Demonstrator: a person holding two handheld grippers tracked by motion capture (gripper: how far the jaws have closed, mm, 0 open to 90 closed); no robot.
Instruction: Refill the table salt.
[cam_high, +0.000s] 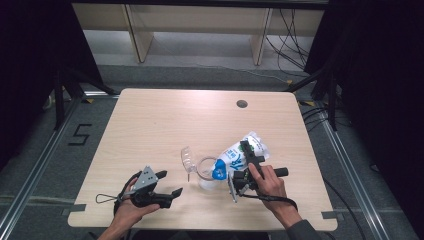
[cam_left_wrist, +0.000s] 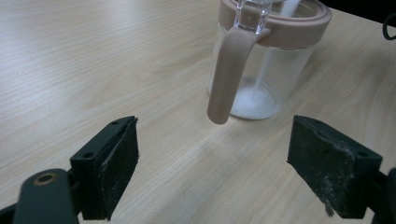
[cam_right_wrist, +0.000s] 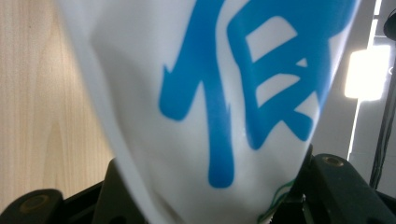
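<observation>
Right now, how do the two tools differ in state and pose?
The left tool is open and empty, low over the table; the right tool is shut on the bag. The left points at the jar; the right tips the bag over it. Both are hand-held.

Light wood table (cam_high: 150, 125), round cable hole (cam_high: 242, 104) near far right edge. Clear jar (cam_high: 206, 172) with brown rim stands near front centre, white powder inside.

bag (cam_right_wrist: 224, 107) cut off at top, hiding tong pads, jar (cam_left_wrist: 271, 56) rim cropped
</observation>
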